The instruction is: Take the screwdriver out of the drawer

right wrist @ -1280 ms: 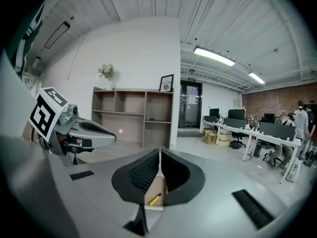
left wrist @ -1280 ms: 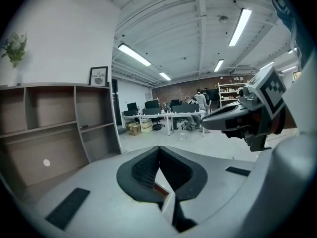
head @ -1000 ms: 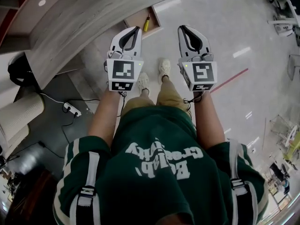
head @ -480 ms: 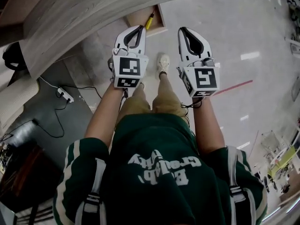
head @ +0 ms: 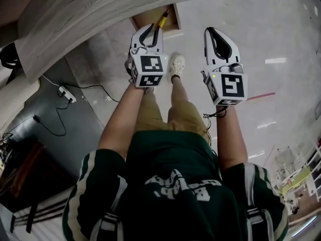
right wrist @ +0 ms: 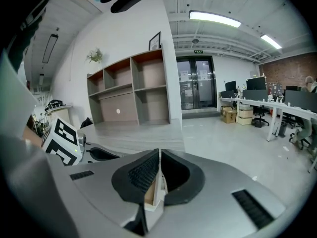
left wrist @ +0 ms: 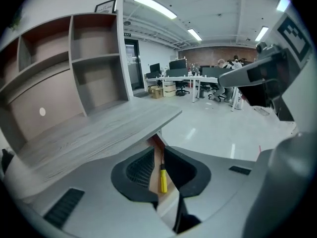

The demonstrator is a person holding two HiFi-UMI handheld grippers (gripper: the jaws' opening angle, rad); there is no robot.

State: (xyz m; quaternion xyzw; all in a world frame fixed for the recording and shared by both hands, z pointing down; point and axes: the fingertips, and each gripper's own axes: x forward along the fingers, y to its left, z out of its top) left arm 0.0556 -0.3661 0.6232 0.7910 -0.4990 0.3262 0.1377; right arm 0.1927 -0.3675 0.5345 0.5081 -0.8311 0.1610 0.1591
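An open wooden drawer (head: 148, 19) juts out from under the grey wood-grain desk (head: 100, 9). A yellow-handled screwdriver (head: 161, 20) lies inside it. My left gripper (head: 152, 29) hangs just above the drawer's near edge, pointing down at it. Its jaws are opening, with a narrow gap and nothing between them. Through that gap in the left gripper view I see the screwdriver (left wrist: 162, 178) lying in the drawer (left wrist: 157, 144), beyond the left gripper (left wrist: 159, 150). My right gripper (head: 211, 32) is over the bare floor right of the drawer, and the right gripper (right wrist: 159, 152) is shut and empty.
The person's shoes (head: 176, 64) stand on the glossy floor just short of the drawer. A power strip (head: 62, 91) with cables lies on the floor under the desk at left. Open shelves (left wrist: 74, 68) rise behind the desktop. Office desks and chairs (left wrist: 198, 81) stand far off.
Both grippers have dropped and moved forward towards the drawer. The left one now reaches its near edge, and its jaws have parted from shut. The right jaws stay shut.
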